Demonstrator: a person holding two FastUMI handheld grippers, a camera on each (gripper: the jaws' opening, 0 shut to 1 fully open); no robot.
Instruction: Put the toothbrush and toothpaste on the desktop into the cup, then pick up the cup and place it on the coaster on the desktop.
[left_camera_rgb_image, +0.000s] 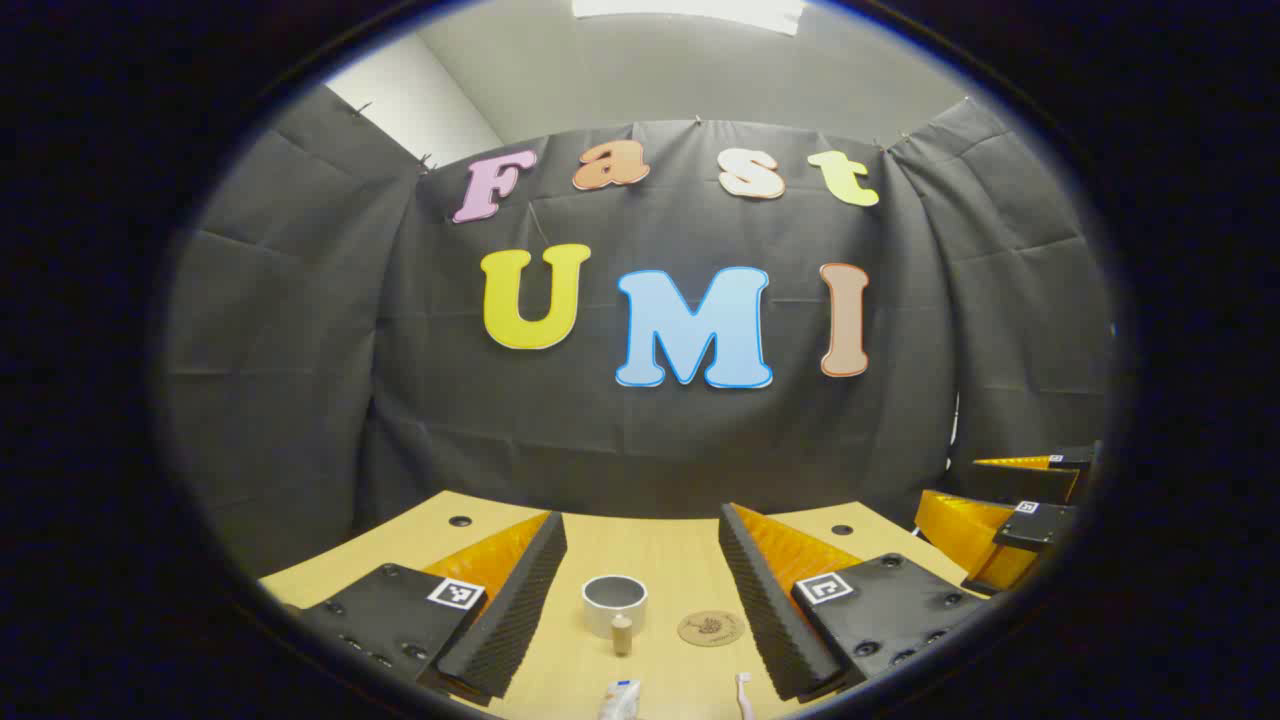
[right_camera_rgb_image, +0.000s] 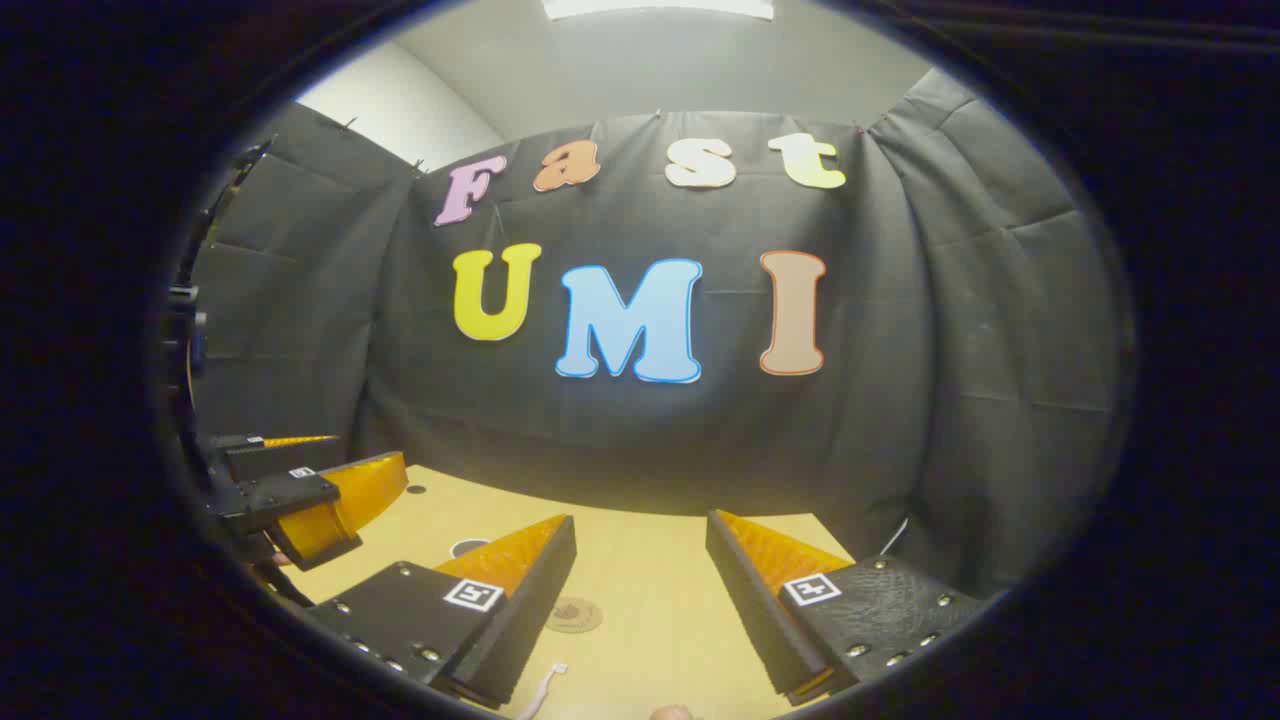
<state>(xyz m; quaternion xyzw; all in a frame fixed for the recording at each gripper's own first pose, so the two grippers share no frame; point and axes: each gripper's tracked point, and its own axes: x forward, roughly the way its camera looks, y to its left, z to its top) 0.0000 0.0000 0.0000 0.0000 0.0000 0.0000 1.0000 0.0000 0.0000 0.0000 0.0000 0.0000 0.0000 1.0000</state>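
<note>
Task not started: the short white cylindrical cup (left_camera_rgb_image: 614, 604) stands upright and looks empty on the pale wooden surface (left_camera_rgb_image: 640, 545), off the coaster. The round brown cork-like coaster (left_camera_rgb_image: 711, 629) lies just right of the cup in the left gripper view, apart from it. A small tan peg-like item (left_camera_rgb_image: 622, 634) stands just in front of the cup; cannot tell what it is. The white-and-blue toothpaste tube (left_camera_rgb_image: 620, 699) and the white toothbrush (left_camera_rgb_image: 743, 694) lie flat at the near edge, side by side and apart.

Left gripper (left_camera_rgb_image: 640, 600) hovers above the surface, fingers wide, holding nothing, cup framed between them. Right gripper (right_camera_rgb_image: 640, 600) also wide and empty, with the coaster and toothbrush head near its left finger.

All 3 steps left: toothbrush in, toothpaste in, cup onto coaster.

Room: the surface around the items is open, the back edge meets the black cloth wall (left_camera_rgb_image: 300, 400), and the grippers sit side by side, so they could crowd each other over the cup
</note>
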